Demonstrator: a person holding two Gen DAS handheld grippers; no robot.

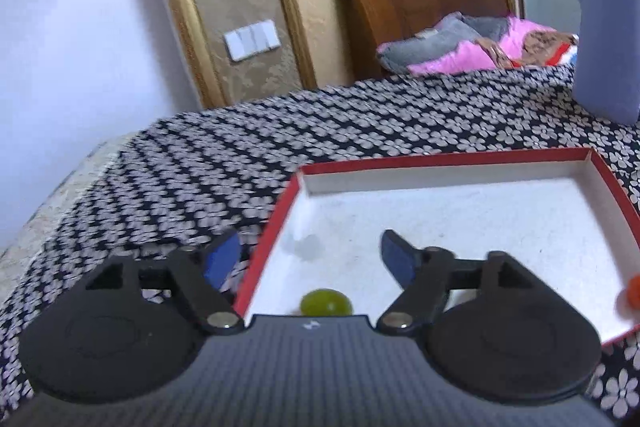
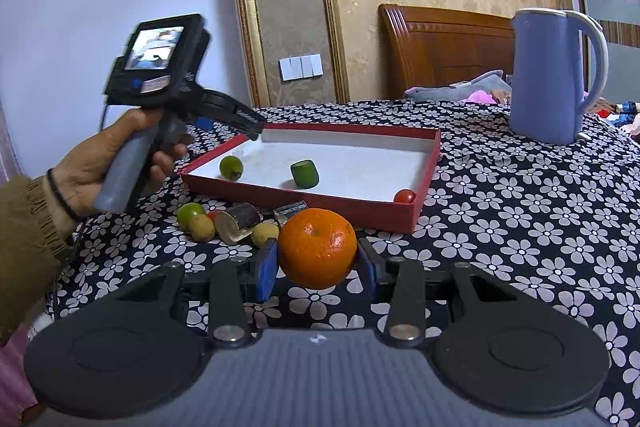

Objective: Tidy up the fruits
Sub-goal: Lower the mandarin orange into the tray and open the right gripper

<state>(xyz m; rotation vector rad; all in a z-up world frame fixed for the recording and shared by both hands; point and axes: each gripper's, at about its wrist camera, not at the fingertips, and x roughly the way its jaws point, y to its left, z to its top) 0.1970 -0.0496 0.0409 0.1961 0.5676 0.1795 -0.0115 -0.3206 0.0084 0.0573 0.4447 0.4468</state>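
Note:
My right gripper (image 2: 318,259) is shut on an orange (image 2: 317,247) and holds it above the flowered cloth, in front of the red box (image 2: 348,209). Inside the box lie a small green fruit (image 2: 231,167), a green cucumber piece (image 2: 305,175) and a cherry tomato (image 2: 405,196). My left gripper (image 1: 308,259) is open and empty over the box's left wall (image 1: 264,247); the green fruit (image 1: 327,303) lies just below it. It shows in the right wrist view (image 2: 252,125) held over the box's far left corner.
Several loose fruits and cut pieces (image 2: 232,221) lie on the cloth before the box's near left side. A blue kettle (image 2: 554,75) stands at the back right. The table edge drops off at the left (image 1: 60,195). A bed with pillows (image 1: 460,47) is behind.

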